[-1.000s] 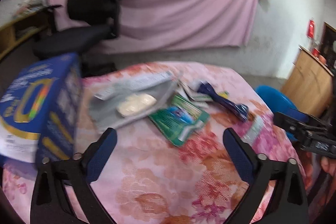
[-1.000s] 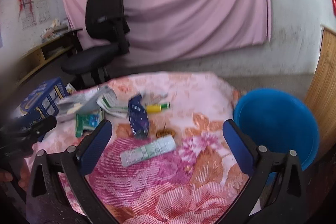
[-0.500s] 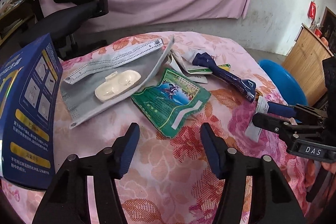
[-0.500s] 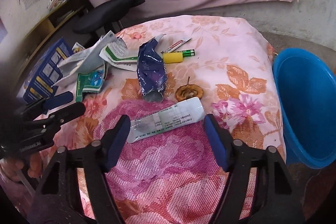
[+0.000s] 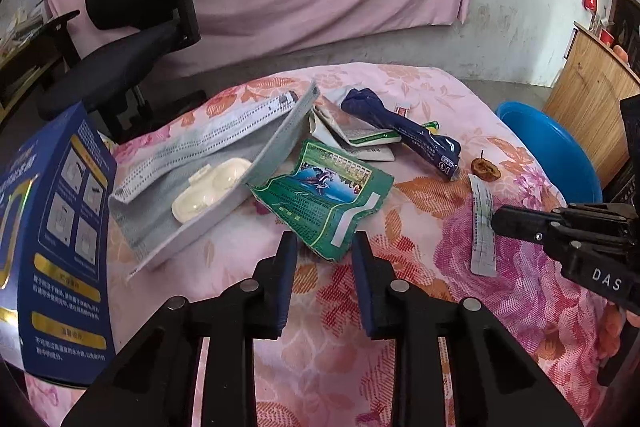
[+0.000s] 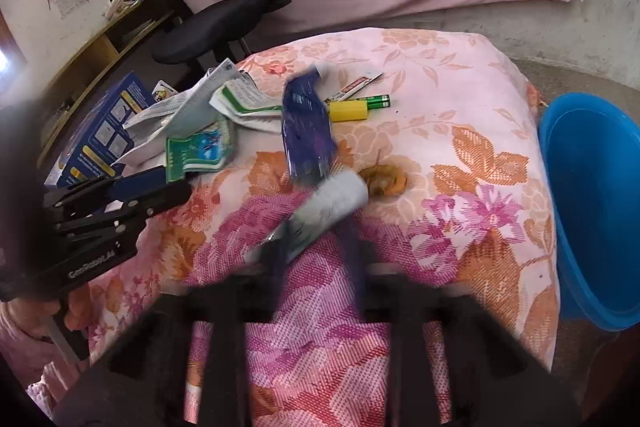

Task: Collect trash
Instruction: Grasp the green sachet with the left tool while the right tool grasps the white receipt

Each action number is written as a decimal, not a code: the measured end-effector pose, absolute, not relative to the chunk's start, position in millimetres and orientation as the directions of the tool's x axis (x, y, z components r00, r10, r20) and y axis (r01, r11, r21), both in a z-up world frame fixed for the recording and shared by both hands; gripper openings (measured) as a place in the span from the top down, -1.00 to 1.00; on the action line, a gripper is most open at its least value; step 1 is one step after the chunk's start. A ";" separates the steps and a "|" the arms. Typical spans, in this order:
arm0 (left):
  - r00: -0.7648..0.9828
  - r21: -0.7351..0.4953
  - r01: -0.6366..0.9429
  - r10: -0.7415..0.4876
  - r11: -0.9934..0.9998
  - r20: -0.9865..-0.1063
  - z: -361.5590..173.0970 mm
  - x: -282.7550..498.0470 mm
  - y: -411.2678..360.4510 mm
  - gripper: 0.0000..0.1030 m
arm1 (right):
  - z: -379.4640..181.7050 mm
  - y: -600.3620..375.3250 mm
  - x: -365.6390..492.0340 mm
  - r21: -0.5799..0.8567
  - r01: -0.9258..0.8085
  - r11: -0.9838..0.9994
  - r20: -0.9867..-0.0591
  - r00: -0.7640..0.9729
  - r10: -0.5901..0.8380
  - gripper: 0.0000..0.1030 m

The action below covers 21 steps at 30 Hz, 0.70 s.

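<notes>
green wrapper (image 5: 320,203) corner between closing left fingers (image 5: 286,267); right fingers (image 6: 280,251) pinch white strip (image 6: 328,207).

Counts: 1 blue box (image 5: 60,235). 1 grey mask pack (image 5: 208,163) with 1 white blister (image 5: 210,189) on it. 1 green packet (image 5: 324,203). 1 dark blue wrapper (image 6: 306,131). 1 white strip (image 5: 482,223). 1 folded leaflet (image 5: 356,137). 1 yellow-green lighter (image 6: 358,107). 1 brown scrap (image 6: 386,179). 1 blue basin (image 6: 592,203). 1 office chair (image 5: 136,27). 2 grippers: left (image 5: 324,251), right (image 6: 320,239).
</notes>
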<state>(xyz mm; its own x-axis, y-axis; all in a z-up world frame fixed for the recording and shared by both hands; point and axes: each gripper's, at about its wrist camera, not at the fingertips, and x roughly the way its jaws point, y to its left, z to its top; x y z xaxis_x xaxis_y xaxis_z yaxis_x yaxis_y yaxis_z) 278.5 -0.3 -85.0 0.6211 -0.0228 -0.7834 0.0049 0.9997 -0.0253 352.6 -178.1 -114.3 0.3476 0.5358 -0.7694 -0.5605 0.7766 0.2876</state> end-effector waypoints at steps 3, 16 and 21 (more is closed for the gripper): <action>0.628 -0.016 0.011 -0.019 1.000 -0.778 -84.6 280.1 -1.5 0.64 | -112.9 -175.8 350.2 0.282 -0.571 0.771 -0.768 0.347 0.538 0.46; 0.673 -0.008 0.038 -0.032 0.999 -0.739 -75.3 265.8 -6.1 0.95 | -110.0 -183.3 351.9 0.306 -0.561 0.769 -0.740 0.367 0.563 0.46; 0.659 -0.057 0.032 -0.064 0.998 -0.749 -76.1 250.6 0.9 0.97 | -107.1 -178.8 348.3 0.276 -0.561 0.780 -0.749 0.383 0.541 0.36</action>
